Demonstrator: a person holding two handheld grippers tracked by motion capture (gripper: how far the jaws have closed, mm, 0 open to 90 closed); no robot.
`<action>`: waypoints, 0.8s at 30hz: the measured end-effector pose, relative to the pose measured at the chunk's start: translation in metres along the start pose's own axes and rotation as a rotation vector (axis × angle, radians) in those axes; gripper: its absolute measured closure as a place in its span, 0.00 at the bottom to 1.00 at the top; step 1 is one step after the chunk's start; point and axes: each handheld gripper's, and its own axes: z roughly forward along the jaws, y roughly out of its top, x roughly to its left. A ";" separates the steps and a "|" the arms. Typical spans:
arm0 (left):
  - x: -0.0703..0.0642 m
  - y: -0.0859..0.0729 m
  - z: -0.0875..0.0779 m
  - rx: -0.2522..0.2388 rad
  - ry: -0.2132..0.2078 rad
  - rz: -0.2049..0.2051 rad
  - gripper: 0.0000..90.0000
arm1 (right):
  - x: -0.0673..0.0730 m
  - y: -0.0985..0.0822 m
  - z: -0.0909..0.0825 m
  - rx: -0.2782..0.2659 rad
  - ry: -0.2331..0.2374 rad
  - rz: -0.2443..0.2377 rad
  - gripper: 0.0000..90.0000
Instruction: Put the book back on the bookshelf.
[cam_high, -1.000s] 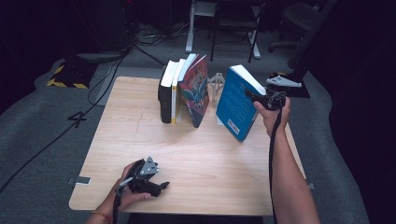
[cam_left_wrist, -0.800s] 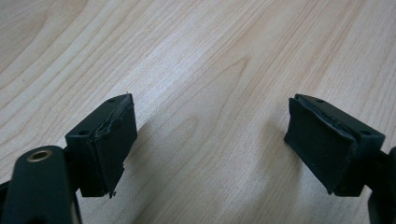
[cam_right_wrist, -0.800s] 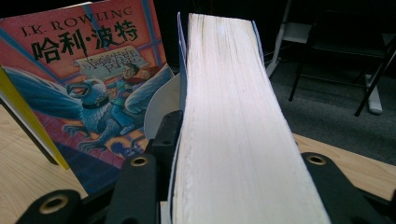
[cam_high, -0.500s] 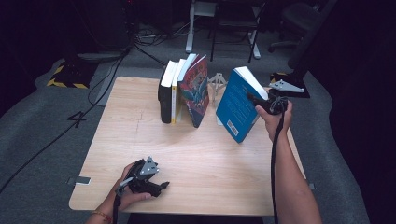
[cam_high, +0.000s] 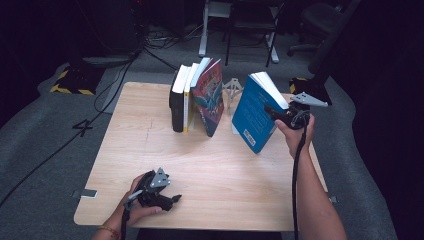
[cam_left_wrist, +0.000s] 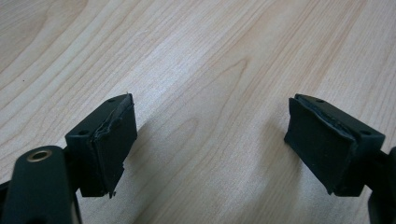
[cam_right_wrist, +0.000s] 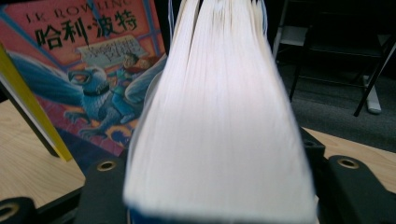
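Note:
A thick blue-covered book (cam_high: 252, 115) stands tilted on one lower corner at the right of the wooden table (cam_high: 210, 175). My right gripper (cam_high: 274, 111) reaches around its page edge from the right. In the right gripper view the white pages (cam_right_wrist: 219, 116) lie between the two jaws; the jaws have just been opening and stand slightly off the book's sides, so the right gripper (cam_right_wrist: 219, 186) is open. My left gripper (cam_high: 172, 199) rests low at the table's front left. In the left gripper view its jaws (cam_left_wrist: 210, 144) are wide apart over bare wood.
A row of books stands at the back middle: a black one (cam_high: 176, 102), a yellow-spined one (cam_high: 186, 107) and an illustrated red and blue one (cam_high: 210, 100) (cam_right_wrist: 93, 79), which leans. A white wire bookend (cam_high: 233, 90) stands between this row and the blue book. Chairs and cables lie beyond.
The right hand has shifted slightly to the right at the blue book's edge. The book keeps its tilt. The left hand and gripper have not moved.

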 end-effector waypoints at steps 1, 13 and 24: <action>0.000 0.000 0.000 0.000 0.000 0.000 0.18 | 0.001 -0.003 0.000 0.005 -0.002 -0.008 0.46; 0.000 0.000 0.000 0.000 0.000 0.000 0.18 | 0.001 -0.041 -0.007 -0.002 0.039 0.003 0.47; 0.000 0.000 0.000 0.000 0.000 0.000 0.18 | 0.010 -0.087 0.011 0.075 0.063 -0.027 0.55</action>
